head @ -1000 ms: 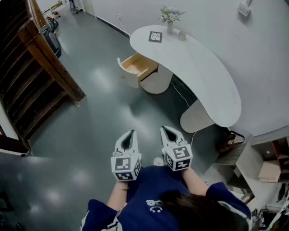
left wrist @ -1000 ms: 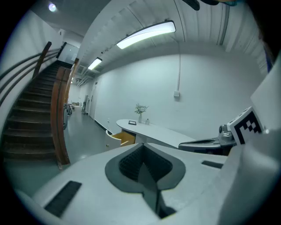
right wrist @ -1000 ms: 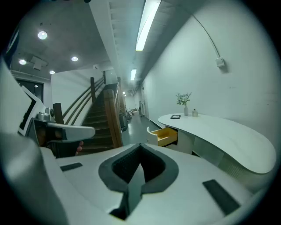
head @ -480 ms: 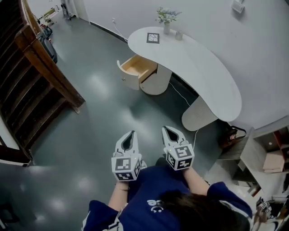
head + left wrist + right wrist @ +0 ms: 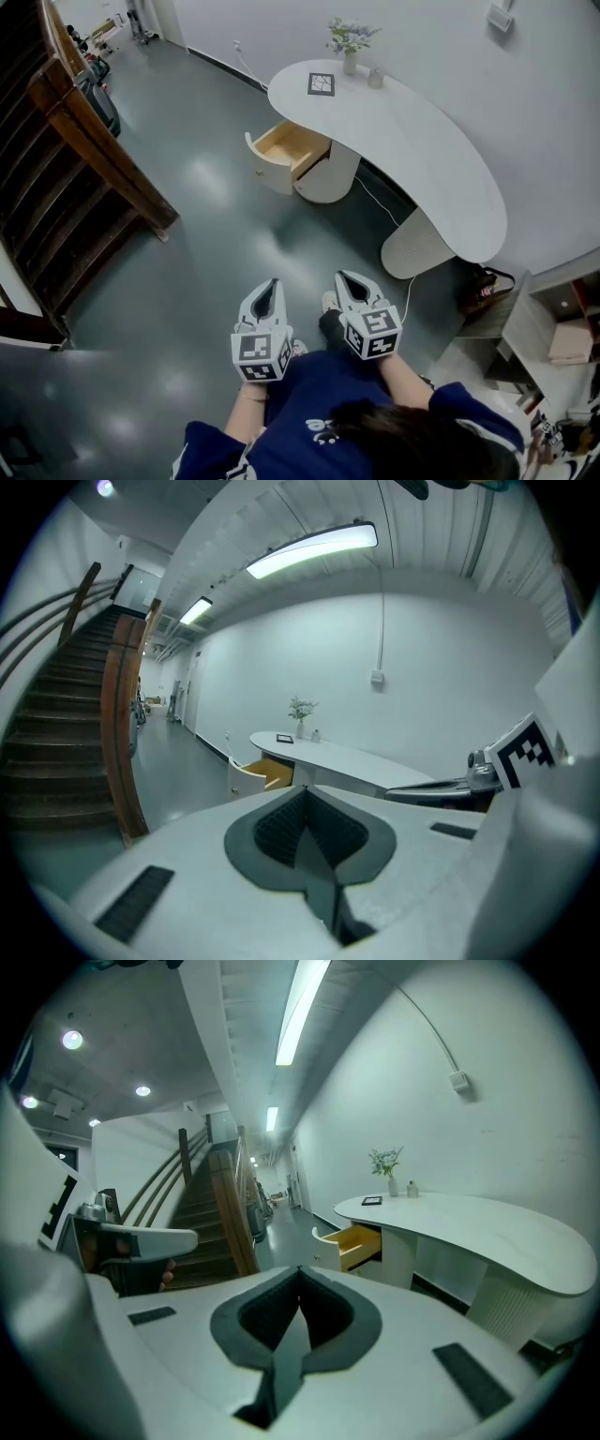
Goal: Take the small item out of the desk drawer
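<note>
The white curved desk point(image 5: 412, 150) stands far ahead, with its wooden drawer point(image 5: 287, 148) pulled open at the left end. The drawer's inside is too far off to show any small item. Both grippers are held close to my body, well short of the desk. My left gripper point(image 5: 273, 282) is shut with nothing in it, and my right gripper point(image 5: 343, 277) is shut and empty as well. In the left gripper view the drawer point(image 5: 267, 772) shows beyond the closed jaw tips point(image 5: 305, 795). The right gripper view has the drawer point(image 5: 356, 1244) beyond its own closed tips point(image 5: 300, 1275).
A wooden staircase point(image 5: 84, 159) runs along the left. On the desk stand a vase of flowers point(image 5: 351, 42), a small bottle point(image 5: 376, 78) and a framed tile point(image 5: 322, 83). A bag point(image 5: 483, 289) and shelves point(image 5: 562, 328) are at the right. Grey floor lies between me and the desk.
The view has shifted a little as the person steps; a shoe now shows between the grippers. Both grippers stay shut and side by side.
</note>
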